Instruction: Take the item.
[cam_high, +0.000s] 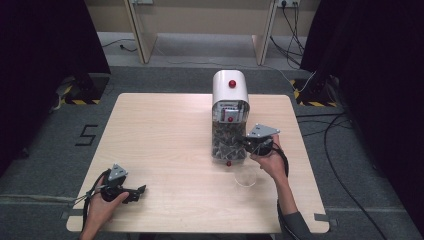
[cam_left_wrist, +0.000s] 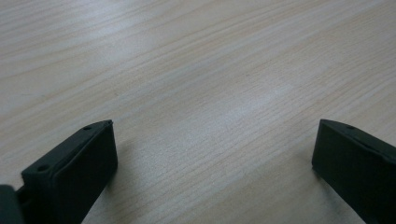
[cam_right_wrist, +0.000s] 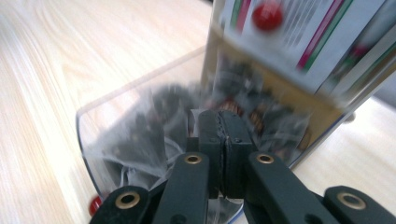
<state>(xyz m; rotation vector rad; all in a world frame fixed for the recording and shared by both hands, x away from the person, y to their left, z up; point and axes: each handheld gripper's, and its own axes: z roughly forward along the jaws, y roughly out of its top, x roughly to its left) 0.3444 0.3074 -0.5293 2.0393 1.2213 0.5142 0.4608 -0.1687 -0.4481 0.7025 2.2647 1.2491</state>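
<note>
Pale wood tabletop (cam_high: 165, 145) carries a white-topped clear dispenser (cam_high: 229, 117) packed with tea bags (cam_right_wrist: 140, 140), and the right claw (cam_right_wrist: 223, 154) sits at the dispenser's lower front with its jaws pressed together among the bags; whether a bag is pinched I cannot tell. Just in front of the dispenser stands a clear cup (cam_high: 245, 176), while the left claw (cam_left_wrist: 212, 154) rests well to the dispenser's left, jaws wide apart. Judging by this, the picking step is in hand; next, draw back gently and carry the catch over the cup.
</note>
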